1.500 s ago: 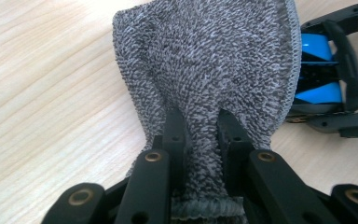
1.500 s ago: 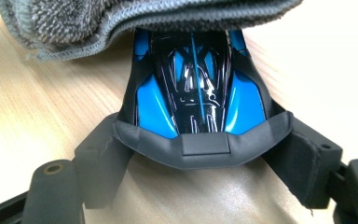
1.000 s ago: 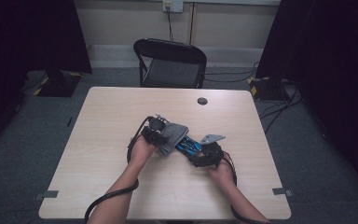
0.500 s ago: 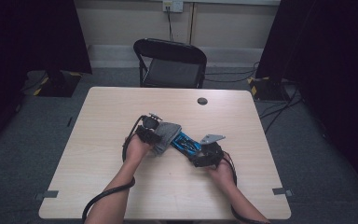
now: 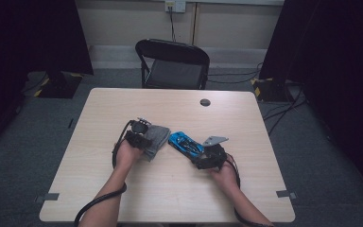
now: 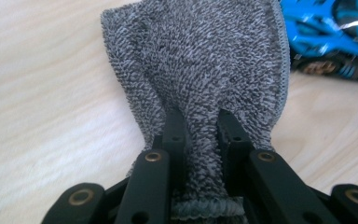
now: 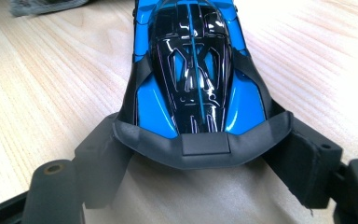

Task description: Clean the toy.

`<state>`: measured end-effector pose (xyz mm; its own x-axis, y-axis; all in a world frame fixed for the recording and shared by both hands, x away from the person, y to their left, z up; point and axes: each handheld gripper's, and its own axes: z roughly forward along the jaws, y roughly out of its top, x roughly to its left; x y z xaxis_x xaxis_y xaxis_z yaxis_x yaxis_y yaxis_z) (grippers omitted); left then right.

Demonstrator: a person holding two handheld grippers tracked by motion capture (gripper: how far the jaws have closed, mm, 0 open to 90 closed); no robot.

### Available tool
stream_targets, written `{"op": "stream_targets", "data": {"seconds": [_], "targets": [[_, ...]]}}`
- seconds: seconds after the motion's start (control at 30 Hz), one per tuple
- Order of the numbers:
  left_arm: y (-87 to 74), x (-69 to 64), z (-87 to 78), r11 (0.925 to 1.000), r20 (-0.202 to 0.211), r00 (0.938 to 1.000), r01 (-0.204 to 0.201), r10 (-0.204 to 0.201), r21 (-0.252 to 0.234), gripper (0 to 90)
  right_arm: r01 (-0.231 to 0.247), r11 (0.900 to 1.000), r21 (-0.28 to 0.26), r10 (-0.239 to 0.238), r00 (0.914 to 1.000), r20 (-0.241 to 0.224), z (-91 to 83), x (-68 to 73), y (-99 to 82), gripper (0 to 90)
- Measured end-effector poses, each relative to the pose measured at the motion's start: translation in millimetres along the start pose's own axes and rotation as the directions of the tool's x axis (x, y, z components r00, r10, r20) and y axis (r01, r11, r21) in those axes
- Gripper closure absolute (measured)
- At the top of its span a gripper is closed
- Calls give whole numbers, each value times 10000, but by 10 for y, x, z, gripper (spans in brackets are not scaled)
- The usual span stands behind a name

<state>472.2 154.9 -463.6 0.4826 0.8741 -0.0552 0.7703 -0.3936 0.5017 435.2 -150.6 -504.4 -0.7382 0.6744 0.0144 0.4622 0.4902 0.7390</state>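
Grey terry cloth, thick and looped, is bunched between the two black jaws of the left gripper, which are drawn in close and pinch a narrow fold of it; beyond the jaw tips the cloth fans out wide and lies on the pale wooden table. Past the far right corner of that fan, in the left gripper view, sits the glossy blue and black toy racing car, just beside the cloth's stitched edge, though I cannot tell whether the two touch. From the high view the left gripper is near the middle of the table with the cloth spread on the side toward the car, and the person's left hand is wrapped round its body. The right gripper has its jaws spread fairly wide and set against the dark rear wing of the car, one jaw on each end of that wing, so the car is held by its tail and its nose points straight away from the jaws along the table. In the high view that gripper sits just behind the car, held by the person's right hand. A corner of the cloth shows far ahead of the right jaws, off to their left.
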Motion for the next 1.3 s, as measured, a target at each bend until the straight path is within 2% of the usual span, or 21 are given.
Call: {"op": "stream_targets", "data": {"seconds": [0.07, 0.23, 0.37, 0.47, 0.87, 0.97, 1.0, 1.07, 1.17, 1.3], "targets": [[-77, 23, -28, 9999, 53, 9999, 117, -117, -79, 767, 8, 10000, 5, -8, 10000, -5, 0, -1, 0, 245], [-267, 18, -100, 9996, 175, 9998, 86, -81, -279, 765, -4, 10000, 6, 4, 10000, 7, 0, 0, 0, 242], [-379, -10, -130, 9987, 346, 9994, -4, 21, -502, 761, -9, 10000, 7, 9, 10000, 4, 0, 0, 0, 242], [-425, -46, -155, 9983, 370, 9990, -233, 253, -533, 758, -16, 10000, 12, 16, 10000, 10, -1, 1, 0, 241], [-528, -173, -197, 9948, 397, 9966, -693, 724, -745, 757, -13, 9999, 150, 13, 10000, 6, 7, 4, 3, 162], [-538, -169, -212, 9942, 527, 9968, -555, 605, -916, 758, 61, 9997, 222, -62, 10000, 16, -9, 2, 25, 151], [-538, -170, -215, 9942, 564, 9966, -542, 596, -924, 758, 67, 9998, 211, -65, 9999, -121, -30, 0, 44, 149], [-536, -178, -223, 9938, 590, 9966, -506, 566, -994, 758, 28, 10000, 22, -28, 9999, -110, -98, -9, 96, 151], [-519, -190, -249, 9926, 621, 9958, -603, 671, -1052, 759, -205, 9992, -349, 192, 9992, -361, -213, -29, 178, 160], [-493, -231, -304, 9897, 660, 9952, -627, 717, -1288, 759, -473, 9974, -551, 444, 9976, -526, -313, -89, 302, 191]]}}
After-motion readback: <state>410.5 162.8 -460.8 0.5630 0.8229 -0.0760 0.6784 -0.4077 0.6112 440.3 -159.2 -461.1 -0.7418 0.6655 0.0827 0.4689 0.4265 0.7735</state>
